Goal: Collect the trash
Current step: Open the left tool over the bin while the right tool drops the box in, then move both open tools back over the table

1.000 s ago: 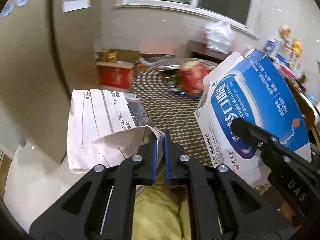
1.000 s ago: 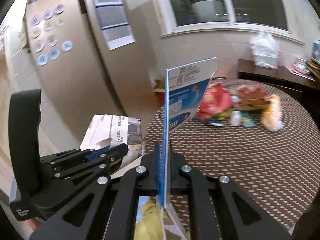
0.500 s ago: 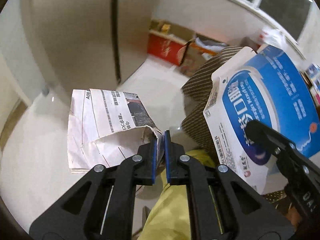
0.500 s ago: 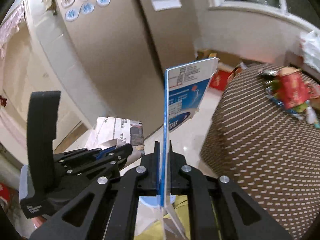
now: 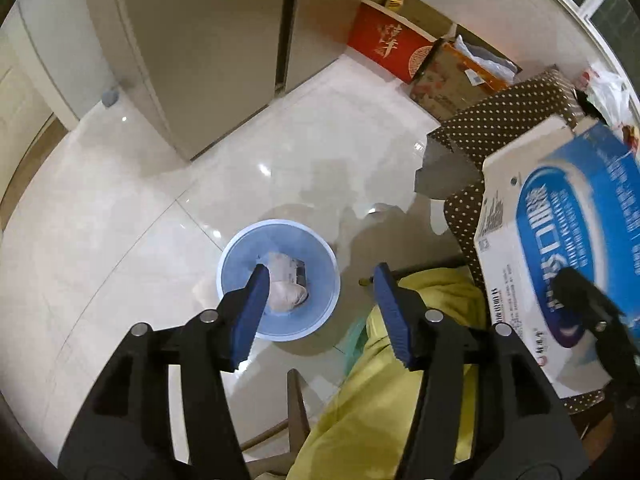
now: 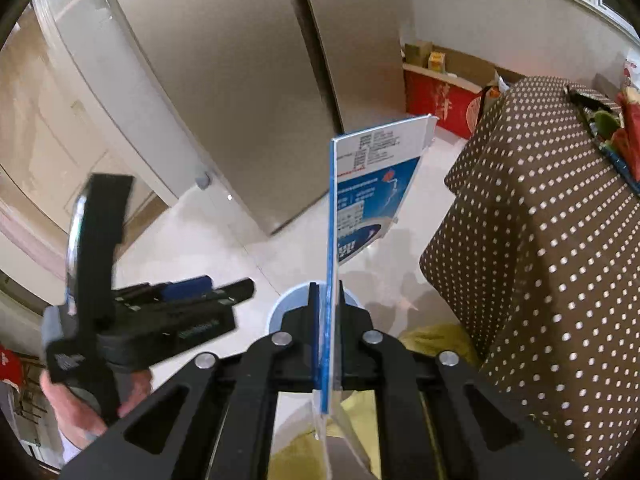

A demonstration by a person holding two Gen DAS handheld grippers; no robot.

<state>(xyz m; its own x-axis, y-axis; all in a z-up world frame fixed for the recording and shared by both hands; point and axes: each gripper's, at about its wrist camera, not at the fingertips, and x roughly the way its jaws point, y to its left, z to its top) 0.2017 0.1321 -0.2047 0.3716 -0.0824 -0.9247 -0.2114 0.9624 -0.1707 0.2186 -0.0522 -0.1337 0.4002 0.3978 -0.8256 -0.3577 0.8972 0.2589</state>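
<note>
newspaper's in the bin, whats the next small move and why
Probably swing the right gripper over the blue bin and release. It is shut on the flattened blue box, while the left gripper has just been opening, empty, above the newspaper.

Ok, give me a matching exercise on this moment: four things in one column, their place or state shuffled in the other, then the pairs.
Things:
1. crumpled newspaper
2. blue and white box
3. left hand-held gripper
4. red carton

Places or states:
A. clamped in the right hand-held gripper
B. on the floor by the wall
C. lying inside the blue bin
D. jaws apart, having just been opening, nothing between them, above the bin

Pairs: 1-C, 2-A, 3-D, 4-B
</note>
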